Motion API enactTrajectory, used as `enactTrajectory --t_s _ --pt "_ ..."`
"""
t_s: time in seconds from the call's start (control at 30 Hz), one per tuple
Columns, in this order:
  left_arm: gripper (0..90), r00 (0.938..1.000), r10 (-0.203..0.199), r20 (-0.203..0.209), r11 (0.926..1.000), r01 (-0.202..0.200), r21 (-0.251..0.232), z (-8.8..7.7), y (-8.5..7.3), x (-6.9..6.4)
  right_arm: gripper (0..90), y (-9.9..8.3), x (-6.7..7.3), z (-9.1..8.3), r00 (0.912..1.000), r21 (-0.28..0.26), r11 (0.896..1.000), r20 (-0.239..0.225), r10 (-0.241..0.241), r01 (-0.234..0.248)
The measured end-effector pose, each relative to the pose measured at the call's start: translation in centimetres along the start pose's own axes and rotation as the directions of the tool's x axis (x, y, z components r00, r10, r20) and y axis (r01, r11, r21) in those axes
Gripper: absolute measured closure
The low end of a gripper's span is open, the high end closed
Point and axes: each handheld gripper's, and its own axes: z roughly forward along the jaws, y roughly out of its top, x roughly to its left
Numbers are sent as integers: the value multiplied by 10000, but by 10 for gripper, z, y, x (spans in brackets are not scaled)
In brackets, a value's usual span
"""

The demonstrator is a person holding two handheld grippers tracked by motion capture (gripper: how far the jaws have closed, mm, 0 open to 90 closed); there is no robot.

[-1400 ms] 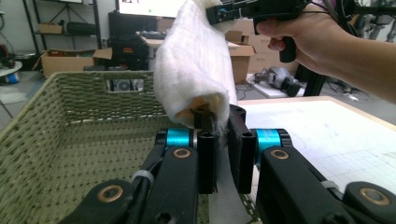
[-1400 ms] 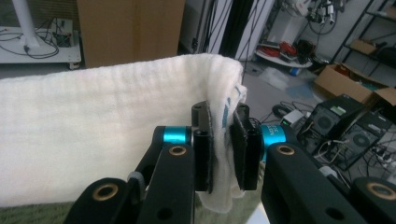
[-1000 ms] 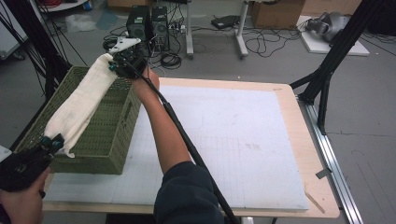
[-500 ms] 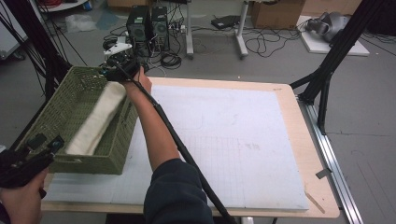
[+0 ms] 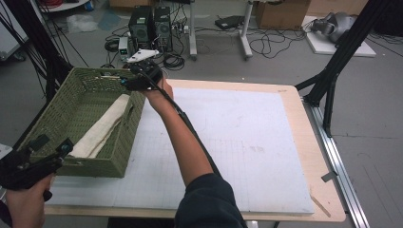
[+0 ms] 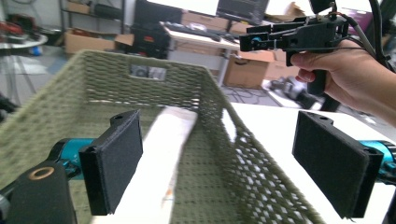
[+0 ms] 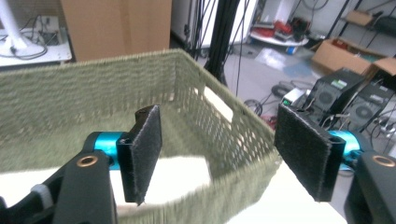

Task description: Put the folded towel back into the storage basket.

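A green woven basket (image 5: 119, 156) stands on the left of the table. A white folded cloth (image 5: 102, 128) lies lengthwise inside it, free of both grippers. My left gripper (image 5: 54, 143) is at the basket's near left corner, and its jaws have just been opening. In the left gripper view its pads (image 6: 114, 163) stand wide apart, with the basket's wall (image 6: 219, 140) and the cloth (image 6: 163, 149) beyond them. My right gripper (image 5: 127, 81) hovers over the far right corner, its jaws also just opened and gripping nothing. In the right gripper view the rim (image 7: 93, 88) and cloth (image 7: 182, 179) lie below its pads.
A white mat (image 5: 247, 142) covers most of the wooden table to the basket's right. Computer towers (image 5: 149, 23) and cables sit on the floor behind the table. A black frame post (image 5: 332, 80) stands at the table's right edge.
The cloth was stretched between both grippers over the basket; both jaws opened and it dropped into the basket. My right hand moved a little toward the far right corner and down.
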Motion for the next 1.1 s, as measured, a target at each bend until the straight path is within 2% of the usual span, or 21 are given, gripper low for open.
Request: enactTrajectory --t_s 0.17,0.27,0.4,0.53,0.63,0.83,0.97,1.1 --pt "173 9988 421 268 9990 -425 149 4 0 -7 240 -7 -7 -29 9999 -69 9999 -123 83 -84" --pt "173 9973 633 369 9971 -647 405 7 0 -10 227 -11 -7 -46 9996 3 10000 -279 -31 31" --pt "173 9952 786 575 9959 -810 403 11 0 -14 212 -22 -6 -72 9994 -159 9999 -348 -57 52" --pt "173 9917 1044 755 9941 -1063 209 15 1 -19 210 -33 -8 -100 9998 -261 9997 -219 -30 24" --pt "172 9906 1003 932 9945 -1028 218 18 1 -24 210 -42 -11 -119 10000 -264 9996 -67 37 -39" --pt "169 9829 1206 1389 9922 -1237 138 27 2 -37 209 -65 -15 -158 9993 -302 9991 214 304 -297" --pt "169 9760 1118 1868 9921 -1203 350 34 2 -47 209 -82 -19 -183 9975 -348 9978 404 572 -558" --pt "169 9705 1136 2127 9908 -1265 479 41 0 -56 209 -97 -22 -205 9950 -333 9970 689 726 -704"
